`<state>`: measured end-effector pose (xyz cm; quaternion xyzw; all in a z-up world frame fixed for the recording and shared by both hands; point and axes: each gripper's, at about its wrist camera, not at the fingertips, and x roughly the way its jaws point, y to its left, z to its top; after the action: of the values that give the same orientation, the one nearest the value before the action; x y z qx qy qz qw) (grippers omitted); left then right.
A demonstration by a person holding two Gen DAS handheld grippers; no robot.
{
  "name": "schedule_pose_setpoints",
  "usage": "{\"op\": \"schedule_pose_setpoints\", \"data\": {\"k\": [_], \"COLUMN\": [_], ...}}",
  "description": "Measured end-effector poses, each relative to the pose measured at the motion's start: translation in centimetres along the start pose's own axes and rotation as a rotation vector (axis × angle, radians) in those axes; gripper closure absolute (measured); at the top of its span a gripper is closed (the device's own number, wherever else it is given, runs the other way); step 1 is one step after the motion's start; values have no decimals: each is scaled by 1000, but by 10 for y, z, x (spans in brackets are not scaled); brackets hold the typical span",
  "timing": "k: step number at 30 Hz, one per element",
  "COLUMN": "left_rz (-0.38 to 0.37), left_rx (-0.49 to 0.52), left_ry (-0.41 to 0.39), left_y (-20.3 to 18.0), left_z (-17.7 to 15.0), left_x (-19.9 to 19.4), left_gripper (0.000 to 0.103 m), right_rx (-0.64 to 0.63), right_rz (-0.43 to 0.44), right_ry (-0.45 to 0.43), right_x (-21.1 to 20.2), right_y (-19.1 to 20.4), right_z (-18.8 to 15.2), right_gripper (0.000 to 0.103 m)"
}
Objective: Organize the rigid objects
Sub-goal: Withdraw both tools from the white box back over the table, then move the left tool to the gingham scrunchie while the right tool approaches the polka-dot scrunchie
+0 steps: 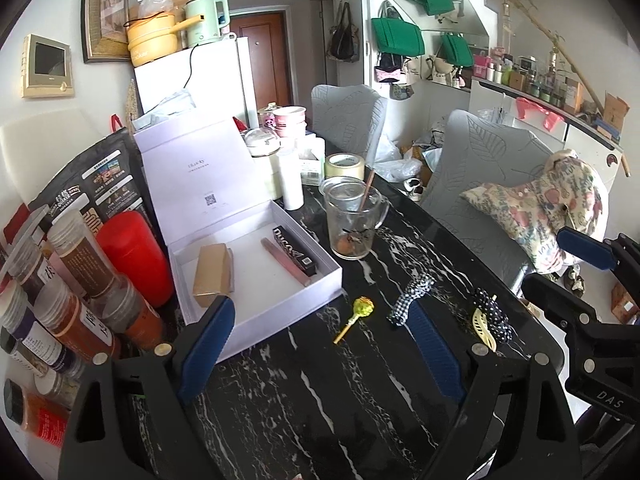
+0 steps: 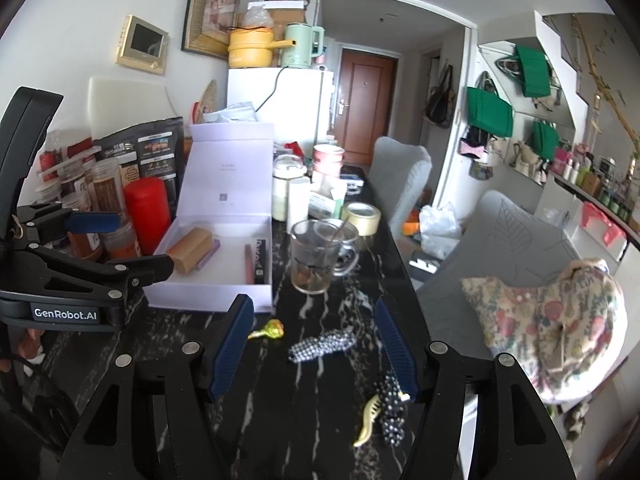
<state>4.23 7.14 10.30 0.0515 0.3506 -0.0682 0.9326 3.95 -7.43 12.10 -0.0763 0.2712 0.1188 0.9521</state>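
An open white box [image 1: 280, 304] [image 2: 208, 296] stands on the black marble table [image 1: 320, 400] and holds a tan block [image 1: 212, 274] [image 2: 190, 254], a pink tube [image 1: 285, 261] and a dark carton [image 1: 295, 255] [image 2: 260, 260]. On the table in front lie a yellow-green lollipop [image 1: 356, 316] [image 2: 269, 330], a checkered bow [image 1: 410, 296] [image 2: 322, 344], and a yellow hair clip [image 1: 485, 328] [image 2: 369, 420] with a polka-dot bow [image 1: 493, 312] [image 2: 390, 408]. My left gripper [image 1: 324, 344] is open above the table near the lollipop. My right gripper [image 2: 312, 352] is open around the checkered bow, apart from it.
Spice bottles [image 1: 80, 280] and a red canister [image 1: 136, 256] [image 2: 148, 216] stand left of the box. A glass mug [image 1: 354, 220] [image 2: 316, 256] with a stick, a tape roll [image 1: 344, 166] [image 2: 360, 216] and jars stand behind. Grey chairs [image 1: 480, 184] line the right edge.
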Motion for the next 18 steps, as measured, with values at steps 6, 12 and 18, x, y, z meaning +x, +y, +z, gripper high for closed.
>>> {"op": "schedule_pose_setpoints", "data": {"k": [6, 12, 18], "left_rz": [-45, -57, -110], "left_rx": [-13, 16, 44], "left_ry": [33, 24, 55], "left_y": [-11, -26, -42], "left_z": [-11, -23, -34], "left_x": [9, 17, 31], "left_gripper": [14, 14, 14], "right_rx": [23, 67, 109], "right_rz": [-17, -26, -40], "right_ry": [26, 48, 70], "right_x": [-6, -8, -6], "right_y": [-13, -28, -42], "right_z": [-21, -43, -65], "right_gripper": [36, 36, 36]}}
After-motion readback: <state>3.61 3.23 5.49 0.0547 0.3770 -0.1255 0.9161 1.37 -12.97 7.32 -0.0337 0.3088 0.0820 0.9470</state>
